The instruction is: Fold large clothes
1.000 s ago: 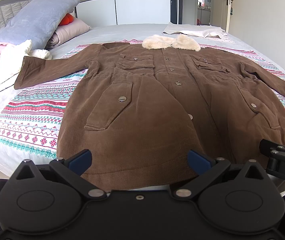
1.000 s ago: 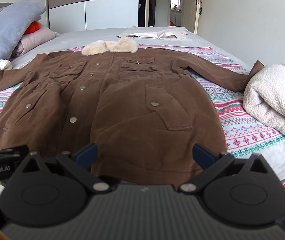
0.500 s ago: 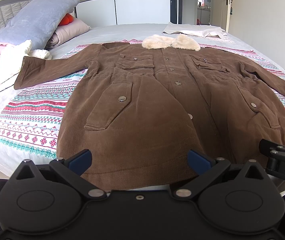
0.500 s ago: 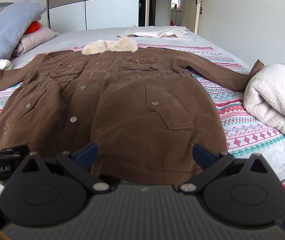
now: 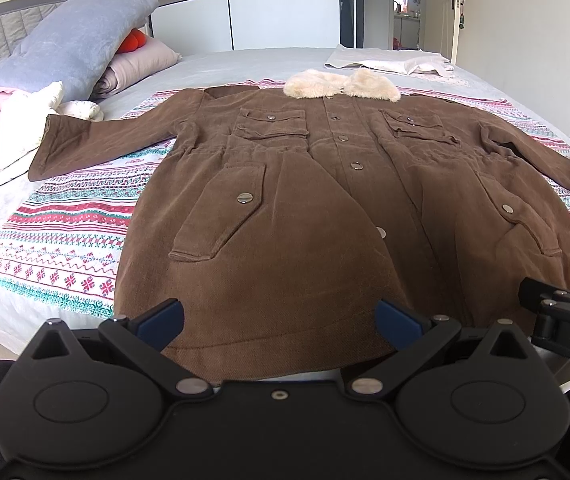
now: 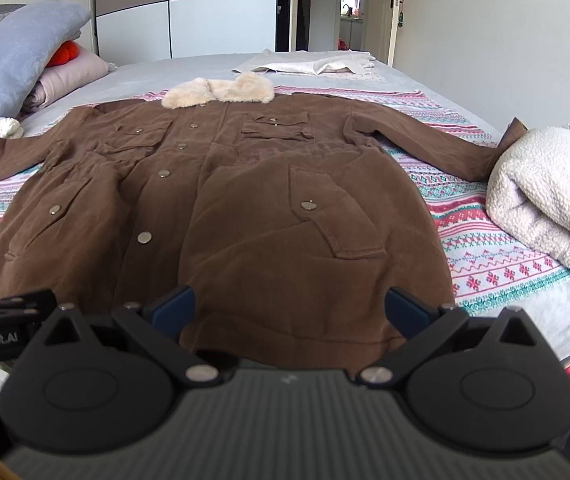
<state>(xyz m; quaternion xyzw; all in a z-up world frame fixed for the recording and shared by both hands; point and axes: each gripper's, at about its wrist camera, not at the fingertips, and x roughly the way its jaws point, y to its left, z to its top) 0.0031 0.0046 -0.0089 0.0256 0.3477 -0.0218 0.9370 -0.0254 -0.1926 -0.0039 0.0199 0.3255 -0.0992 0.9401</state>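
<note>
A brown coat (image 5: 325,208) lies spread flat, front up, on the patterned blanket (image 5: 65,236) covering the bed (image 5: 245,60), its cream fur collar (image 5: 341,85) at the far end and both sleeves stretched outward. The left tongs (image 5: 281,316) are released, blue fingertips wide apart over the coat's near hem, holding nothing; the right tongs (image 6: 289,308) are likewise spread and unloaded above the hem. The hem's near edge is hidden behind each tool's black body. To the right of the coat, its sleeve cuff disappears behind a folded white fleece (image 6: 553,200), itself cut off by the frame. Left of the coat, pillows (image 5: 73,40) pile against the headboard.
</note>
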